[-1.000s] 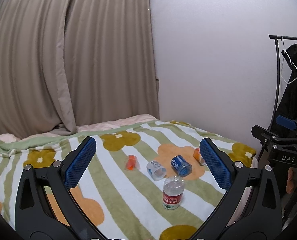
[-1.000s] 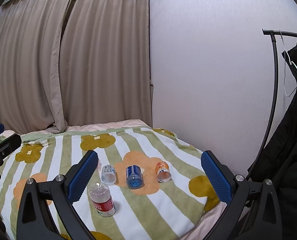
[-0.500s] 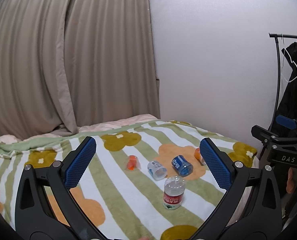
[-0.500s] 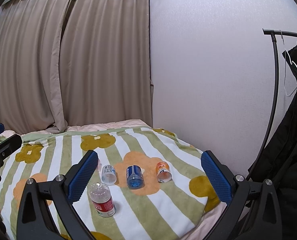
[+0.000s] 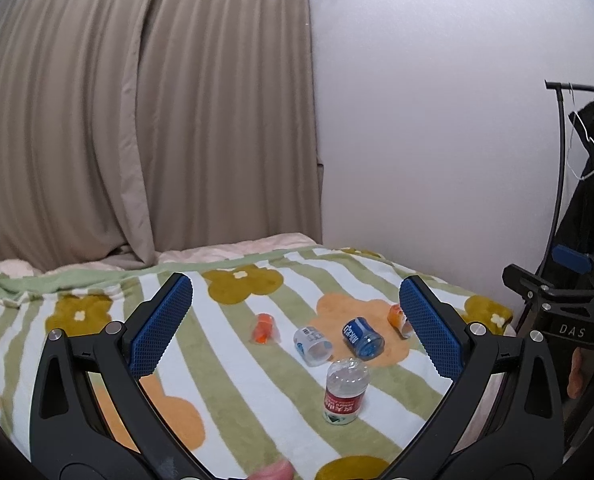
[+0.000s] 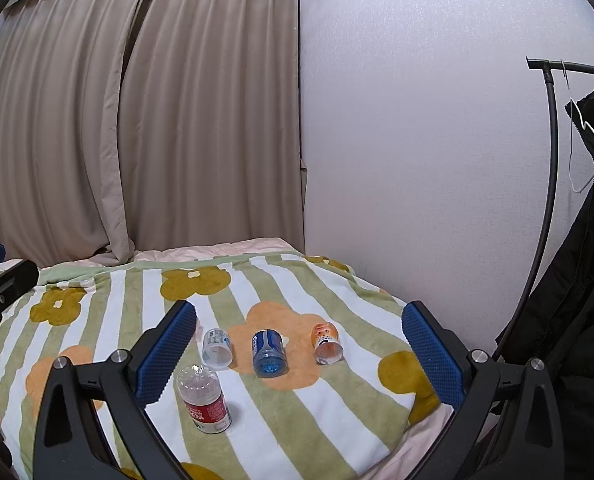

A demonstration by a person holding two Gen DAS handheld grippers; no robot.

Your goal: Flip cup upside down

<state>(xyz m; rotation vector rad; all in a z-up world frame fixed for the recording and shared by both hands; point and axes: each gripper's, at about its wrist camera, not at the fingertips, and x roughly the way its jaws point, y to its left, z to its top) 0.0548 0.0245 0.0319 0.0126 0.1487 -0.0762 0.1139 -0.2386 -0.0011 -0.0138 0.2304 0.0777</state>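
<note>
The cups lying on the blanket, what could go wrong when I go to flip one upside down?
The white cup, blue cup and orange cup lie on their sides close together, so an open gripper closing on one may knock its neighbour rolling. The blanket is soft, so a flipped cup may tip. The red-labelled cup stands close in front of the white one.

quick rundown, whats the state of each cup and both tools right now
red-label cup: standing inverted on the blanket, base up
white cup: on its side, mouth toward camera
blue cup: on its side, mouth toward camera
orange-face cup: on its side
small orange cup: on its side
left tool: open, empty
right tool: open, empty
</note>
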